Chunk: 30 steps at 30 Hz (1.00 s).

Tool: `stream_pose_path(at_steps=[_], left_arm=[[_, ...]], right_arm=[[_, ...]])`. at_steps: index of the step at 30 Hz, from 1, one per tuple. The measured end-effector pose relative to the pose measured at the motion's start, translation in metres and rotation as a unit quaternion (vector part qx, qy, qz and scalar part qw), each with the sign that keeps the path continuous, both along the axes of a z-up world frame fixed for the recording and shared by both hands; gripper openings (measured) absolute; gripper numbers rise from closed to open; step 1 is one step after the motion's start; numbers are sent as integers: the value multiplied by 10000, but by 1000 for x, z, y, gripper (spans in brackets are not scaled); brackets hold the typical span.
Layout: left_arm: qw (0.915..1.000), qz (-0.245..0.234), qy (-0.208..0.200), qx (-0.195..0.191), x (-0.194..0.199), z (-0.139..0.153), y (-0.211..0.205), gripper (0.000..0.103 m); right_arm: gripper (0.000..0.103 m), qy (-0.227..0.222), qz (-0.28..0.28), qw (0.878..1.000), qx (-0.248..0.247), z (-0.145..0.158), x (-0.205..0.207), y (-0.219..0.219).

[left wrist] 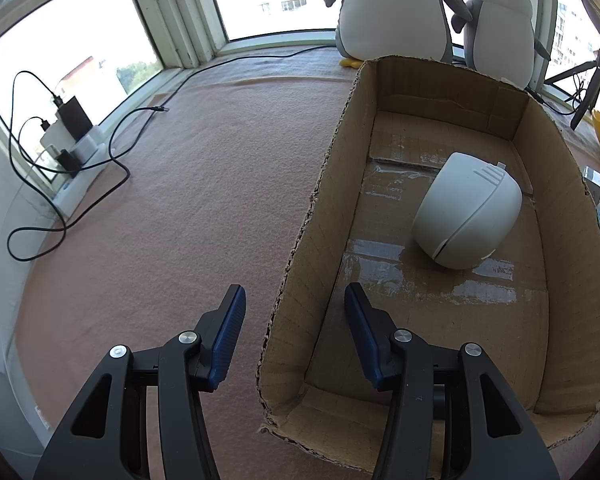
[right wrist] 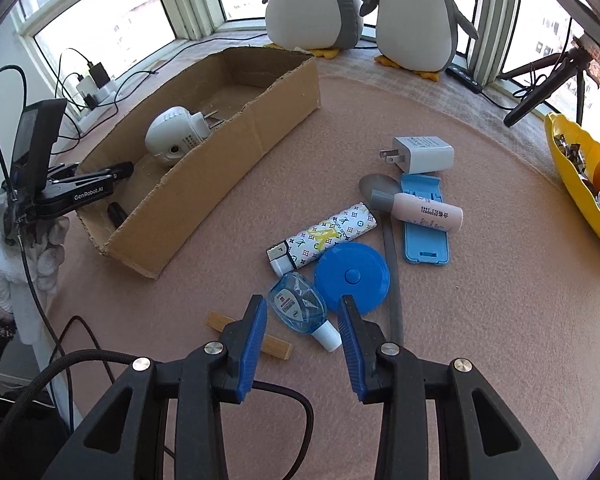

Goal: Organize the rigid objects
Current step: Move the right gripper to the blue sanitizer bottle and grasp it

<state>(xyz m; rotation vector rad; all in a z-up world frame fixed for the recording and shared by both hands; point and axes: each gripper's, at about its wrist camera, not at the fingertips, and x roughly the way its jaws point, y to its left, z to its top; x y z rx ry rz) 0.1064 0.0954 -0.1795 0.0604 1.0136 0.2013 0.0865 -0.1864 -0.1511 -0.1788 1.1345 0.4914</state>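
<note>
An open cardboard box [left wrist: 572, 240] [right wrist: 220, 152] lies on the pink cloth with a white plug-in device [left wrist: 468, 210] [right wrist: 172, 136] inside. My left gripper [left wrist: 294, 292] [right wrist: 118, 190] straddles the box's left wall, jaws apart and clear of it. My right gripper [right wrist: 301, 302] hangs open over a blue correction-tape dispenser [right wrist: 298, 304], which lies between the fingers untouched. Beyond it sit a blue round tape measure [right wrist: 352, 276], a patterned lighter [right wrist: 328, 236], a pink brush tube [right wrist: 424, 210], a blue phone stand [right wrist: 426, 240] and a white charger [right wrist: 424, 155].
A grey file [right wrist: 394, 292] and a wooden stick [right wrist: 276, 346] lie beside the right fingers. Two plush penguins [right wrist: 416, 16] stand at the window. A yellow bowl [right wrist: 568, 168] of oranges sits far right; a power strip with cables [left wrist: 72, 144] far left.
</note>
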Motion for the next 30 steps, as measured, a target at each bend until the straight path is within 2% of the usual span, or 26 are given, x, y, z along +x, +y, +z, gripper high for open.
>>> stream_pose_path(at_steps=[5,10,19,30], left_arm=[[10000,4,-2,-4,0,0,0,51],[10000,6,-2,-3,0,0,0,51],[10000,5,-4,0,0,0,0,51],[10000,15,-12,-29,-1,-1,0,51]], right_arm=[[33,26,132,9999,-107,-9,3,13],[27,176,106,9998,-66,-17,8,15],[27,205,217,9994,-194,-23,6,18],[30,216,686,9942,-802,-32,5,35]])
